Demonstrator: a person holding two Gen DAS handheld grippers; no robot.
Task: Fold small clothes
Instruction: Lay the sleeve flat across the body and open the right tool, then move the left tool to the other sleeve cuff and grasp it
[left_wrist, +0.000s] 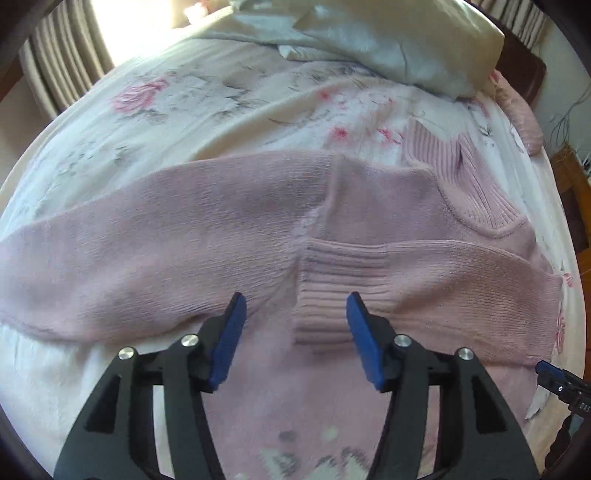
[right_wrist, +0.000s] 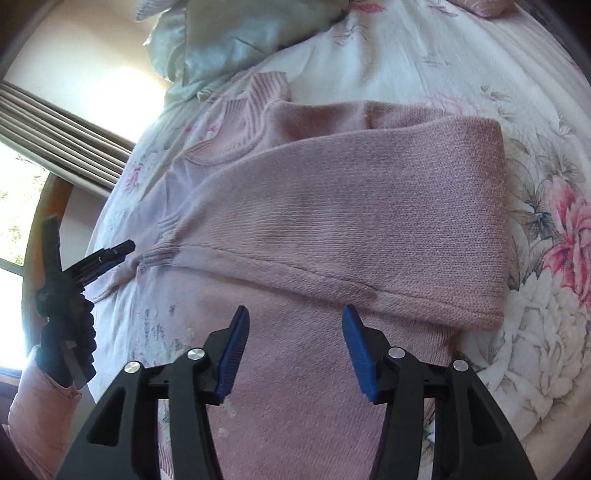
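Hovering over pink knit sweater (left_wrist: 229, 229), ribbed cuff (left_wrist: 340, 291), left claw (left_wrist: 295, 332), right claw (right_wrist: 295, 339) both spread empty

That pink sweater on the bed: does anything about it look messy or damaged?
No damage shows. The pink sweater lies on the floral bedsheet, both sleeves folded across its chest. Its ribbed collar sits a little rumpled. Both grippers, left and right, hover open above it.

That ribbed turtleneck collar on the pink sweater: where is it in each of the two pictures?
Left wrist view: ribbed collar, upper right, past the folded sleeve's cuff.
Right wrist view: ribbed collar, upper left of centre.
Shared landmark: the pale satin pillow lies just beyond it.
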